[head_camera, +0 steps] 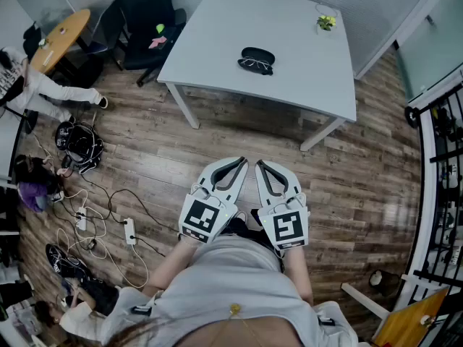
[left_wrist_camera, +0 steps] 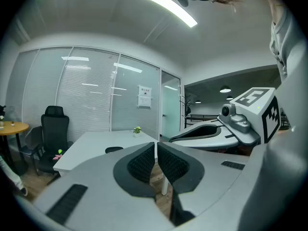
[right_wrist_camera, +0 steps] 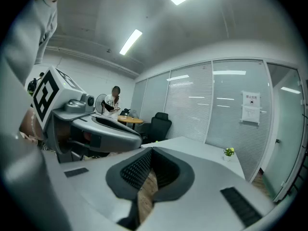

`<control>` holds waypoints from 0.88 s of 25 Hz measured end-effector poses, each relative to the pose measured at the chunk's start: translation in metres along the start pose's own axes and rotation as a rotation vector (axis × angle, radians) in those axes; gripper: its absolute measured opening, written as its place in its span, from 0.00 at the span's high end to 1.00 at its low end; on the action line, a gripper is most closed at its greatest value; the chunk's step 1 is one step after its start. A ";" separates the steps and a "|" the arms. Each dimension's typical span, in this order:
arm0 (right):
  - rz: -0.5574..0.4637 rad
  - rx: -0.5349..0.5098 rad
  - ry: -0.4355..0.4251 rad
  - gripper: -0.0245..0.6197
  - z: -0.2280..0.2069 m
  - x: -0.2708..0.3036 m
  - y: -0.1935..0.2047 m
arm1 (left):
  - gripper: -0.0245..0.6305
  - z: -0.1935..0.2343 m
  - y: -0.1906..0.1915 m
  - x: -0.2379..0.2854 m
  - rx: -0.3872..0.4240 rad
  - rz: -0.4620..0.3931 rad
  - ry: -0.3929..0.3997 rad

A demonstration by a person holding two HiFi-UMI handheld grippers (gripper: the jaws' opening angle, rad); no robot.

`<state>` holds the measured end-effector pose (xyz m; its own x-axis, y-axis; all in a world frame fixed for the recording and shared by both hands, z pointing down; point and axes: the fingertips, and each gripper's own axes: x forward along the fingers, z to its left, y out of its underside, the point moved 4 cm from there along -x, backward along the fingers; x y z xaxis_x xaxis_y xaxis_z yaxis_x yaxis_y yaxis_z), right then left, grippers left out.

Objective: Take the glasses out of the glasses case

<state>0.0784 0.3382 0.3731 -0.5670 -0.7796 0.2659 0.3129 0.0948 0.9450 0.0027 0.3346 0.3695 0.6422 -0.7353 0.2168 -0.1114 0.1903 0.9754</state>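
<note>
A black glasses case [head_camera: 257, 53] lies on the white table [head_camera: 217, 42] far ahead, with a pair of glasses [head_camera: 255, 66] at its near side; from here I cannot tell whether they rest inside it. The left gripper view shows the case [left_wrist_camera: 114, 149] as a small dark shape on the tabletop. Both grippers hang over the wooden floor close to the person's body, well short of the table. My left gripper [head_camera: 241, 163] [left_wrist_camera: 156, 150] is shut with nothing between its pads. Beside it, my right gripper [head_camera: 260, 164] [right_wrist_camera: 150, 154] is also shut and holds nothing.
A small potted plant [head_camera: 326, 22] stands at the table's far right corner. A black office chair [head_camera: 148, 13] and a round wooden table [head_camera: 61, 38] are at the left. Cables and power strips [head_camera: 108, 226] lie on the floor at the left, near several people.
</note>
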 end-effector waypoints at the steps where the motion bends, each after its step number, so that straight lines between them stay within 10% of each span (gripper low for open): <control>1: -0.001 0.003 0.000 0.93 -0.002 -0.001 0.001 | 0.90 -0.001 0.000 0.002 0.001 0.000 -0.002; 22: -0.022 0.041 -0.016 0.86 -0.018 0.023 0.009 | 0.83 0.021 0.009 0.026 -0.049 -0.009 0.010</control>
<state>0.0818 0.3100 0.3847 -0.5858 -0.7717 0.2477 0.2688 0.1033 0.9576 0.0027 0.3035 0.3845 0.6505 -0.7308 0.2069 -0.0684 0.2149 0.9742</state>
